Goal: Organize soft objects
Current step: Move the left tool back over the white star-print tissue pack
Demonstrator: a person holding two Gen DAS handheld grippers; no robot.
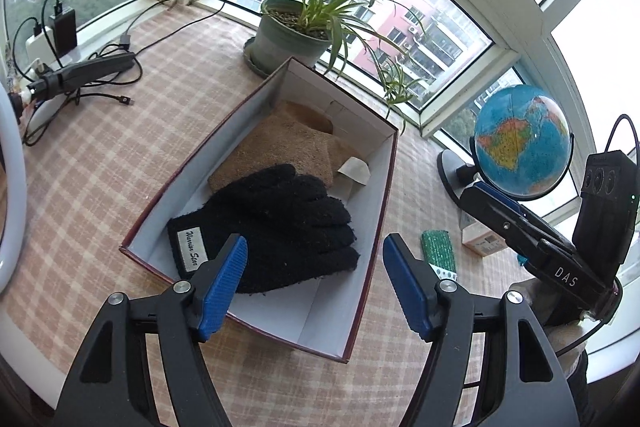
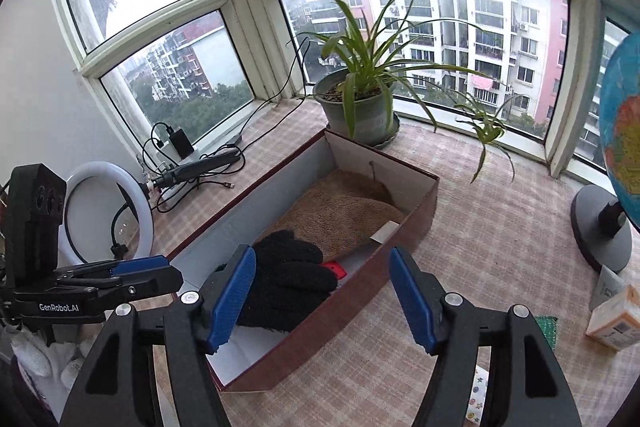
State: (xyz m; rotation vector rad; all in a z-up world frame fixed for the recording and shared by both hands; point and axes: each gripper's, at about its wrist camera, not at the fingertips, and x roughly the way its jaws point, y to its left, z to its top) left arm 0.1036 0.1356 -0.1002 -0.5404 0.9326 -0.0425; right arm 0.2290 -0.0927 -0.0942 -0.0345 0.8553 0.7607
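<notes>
Right of box point(image 1: 376, 187), by R gripper point(image 2: 322, 295), lay green cloth point(image 1: 439, 251), long axis fwd; L gripper point(image 1: 314, 291) farther; both unclenched, empty.

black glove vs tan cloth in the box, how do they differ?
Colour: the black glove is black and fuzzy; the tan cloth is light brown with a finer nap.
Shape: the glove shows separate fingers and a white label at its cuff; the cloth is a flat folded rectangle.
Place: the glove lies at the box's near end, overlapping the cloth's edge; the cloth lies toward the far end, by the plant.
Shared: both soft, both lying inside the box, neither gripped.
</notes>
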